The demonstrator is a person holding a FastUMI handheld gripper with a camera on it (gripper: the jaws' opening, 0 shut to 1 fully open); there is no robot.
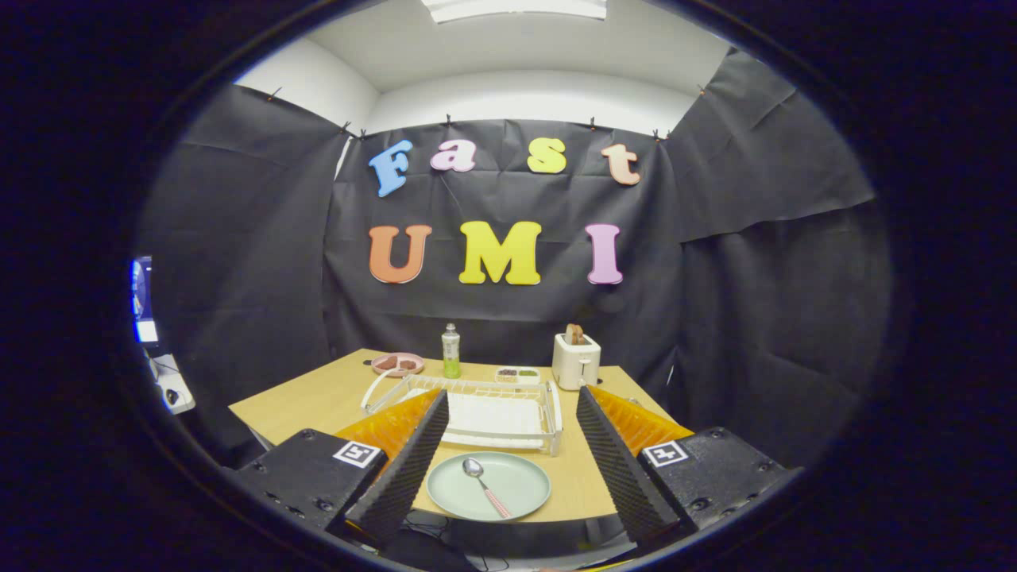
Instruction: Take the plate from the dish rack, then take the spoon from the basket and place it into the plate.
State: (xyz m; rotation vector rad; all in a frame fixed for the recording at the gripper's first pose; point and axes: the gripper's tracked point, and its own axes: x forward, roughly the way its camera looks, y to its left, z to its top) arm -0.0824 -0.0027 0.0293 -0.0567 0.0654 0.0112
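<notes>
A pale green plate (508,492) lies flat near the table's front edge, between my two fingers and below them. On it rests a spoon (485,486) with a metal bowl and a pinkish handle, lying diagonally. Just beyond the plate stands the white wire dish rack (548,413), its basket part at the left. My gripper (512,397) hangs above the table with its fingers wide apart and nothing between them.
At the back of the wooden table (318,401) stand a pink plate with brown food (397,364), a green bottle (450,351), a small white tray of food (517,373) and a white toaster with bread (576,359). Black cloth walls surround the table.
</notes>
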